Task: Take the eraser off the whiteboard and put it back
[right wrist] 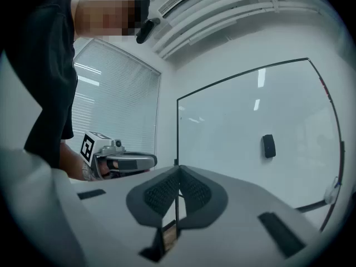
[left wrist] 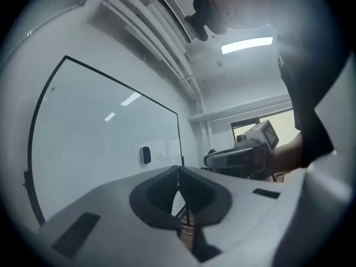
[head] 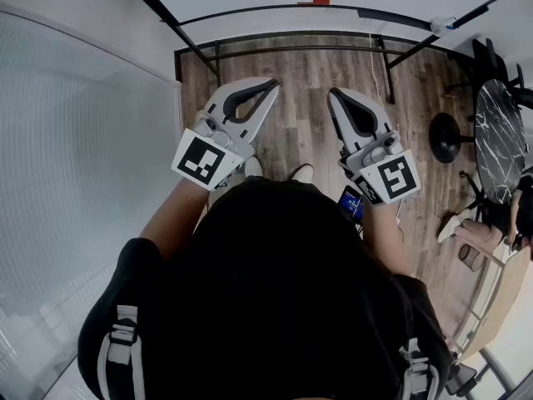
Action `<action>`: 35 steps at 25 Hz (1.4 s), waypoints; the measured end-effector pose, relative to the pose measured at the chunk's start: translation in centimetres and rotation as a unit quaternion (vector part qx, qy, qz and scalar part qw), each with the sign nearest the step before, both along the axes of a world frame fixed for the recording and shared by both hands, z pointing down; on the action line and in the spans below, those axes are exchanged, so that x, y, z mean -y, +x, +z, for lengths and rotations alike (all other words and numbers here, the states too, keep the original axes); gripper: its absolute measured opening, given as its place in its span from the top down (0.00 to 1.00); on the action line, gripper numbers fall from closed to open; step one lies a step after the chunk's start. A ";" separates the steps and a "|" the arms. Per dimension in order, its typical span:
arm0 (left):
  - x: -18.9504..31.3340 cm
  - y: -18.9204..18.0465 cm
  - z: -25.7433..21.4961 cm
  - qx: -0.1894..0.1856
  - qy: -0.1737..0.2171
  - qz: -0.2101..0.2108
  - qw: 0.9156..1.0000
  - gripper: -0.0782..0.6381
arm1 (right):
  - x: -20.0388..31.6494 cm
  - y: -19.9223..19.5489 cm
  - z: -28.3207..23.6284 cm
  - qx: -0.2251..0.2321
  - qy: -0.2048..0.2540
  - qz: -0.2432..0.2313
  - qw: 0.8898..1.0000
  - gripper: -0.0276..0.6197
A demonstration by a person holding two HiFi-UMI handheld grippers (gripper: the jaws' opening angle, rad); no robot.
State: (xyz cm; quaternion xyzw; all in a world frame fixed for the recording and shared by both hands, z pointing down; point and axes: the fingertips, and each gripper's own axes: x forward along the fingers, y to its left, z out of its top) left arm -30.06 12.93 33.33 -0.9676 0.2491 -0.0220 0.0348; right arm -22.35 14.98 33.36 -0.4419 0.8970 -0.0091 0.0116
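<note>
A brown wood-plank floor [head: 308, 65] lies open between a frosted glass wall [head: 83, 165] and a round black marble table [head: 500, 140]. The small dark rectangular eraser [right wrist: 269, 146] sits on the black-framed whiteboard [right wrist: 250, 104], well apart from both tools. The left gripper [head: 271, 85] and right gripper [head: 333, 93] are level, jaws pressed together, empty.

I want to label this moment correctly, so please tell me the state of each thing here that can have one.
left gripper: shut, nothing between the jaws.
right gripper: shut, nothing between the jaws.
eraser: stuck on the whiteboard, not yet taken.
ceiling light: on.
window blinds: lowered.
</note>
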 end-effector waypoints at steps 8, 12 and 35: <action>-0.6 -0.1 0.7 -0.007 -0.012 0.007 1.000 0.88 | -0.3 0.3 1.3 -0.003 -0.010 0.034 0.999 0.97; -0.8 0.8 0.5 -0.008 -0.015 0.012 1.000 0.88 | -0.6 1.6 1.4 0.002 -0.012 0.048 0.999 0.97; -2.3 10.0 1.1 0.011 -0.009 0.002 1.000 0.88 | -2.2 11.0 2.9 -0.002 -0.018 0.055 0.998 0.97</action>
